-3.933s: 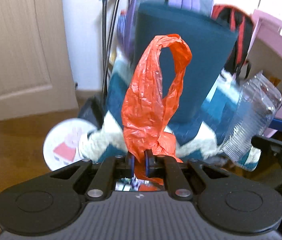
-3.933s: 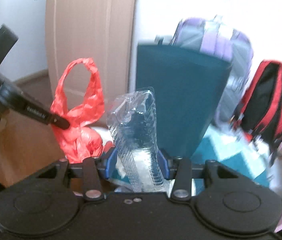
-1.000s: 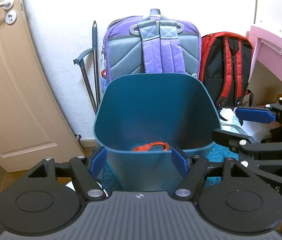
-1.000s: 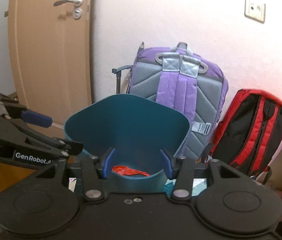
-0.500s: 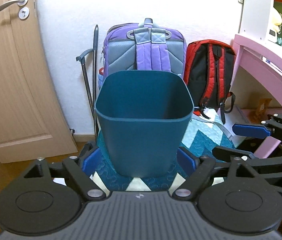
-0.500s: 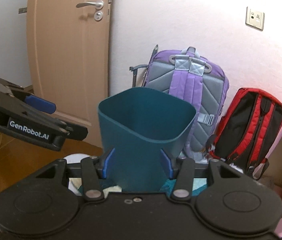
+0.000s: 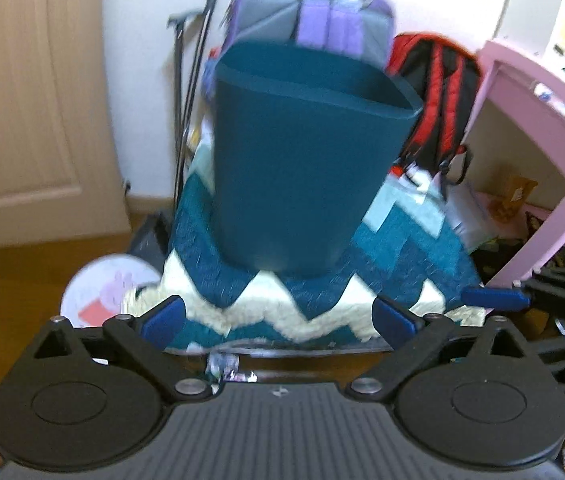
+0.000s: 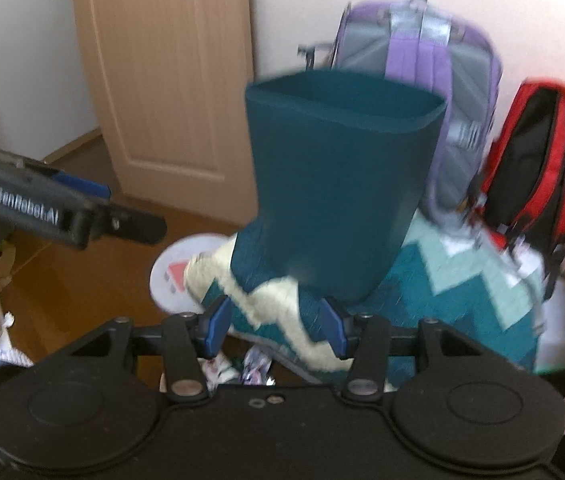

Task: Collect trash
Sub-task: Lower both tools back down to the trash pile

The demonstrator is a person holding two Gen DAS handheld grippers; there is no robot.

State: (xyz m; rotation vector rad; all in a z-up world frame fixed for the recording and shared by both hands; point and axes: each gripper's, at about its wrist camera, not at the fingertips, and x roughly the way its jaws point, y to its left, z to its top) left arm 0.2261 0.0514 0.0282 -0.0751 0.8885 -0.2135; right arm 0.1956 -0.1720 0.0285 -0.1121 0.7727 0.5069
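Home, looks like a kid's bedroom or study corner.
In front of me: wood-look floor, beige panel door in a white wall. Purple-grey backpack and red-black backpack lean against that wall, teal zigzag rug spread below them with a teal bin standing on it. Pink desk on the right with shelves of books above, clutter and a cardboard box tucked underneath. Round cartoon-pig plate on the floor by the rug's edge. Small wrappers lie near my fingers.
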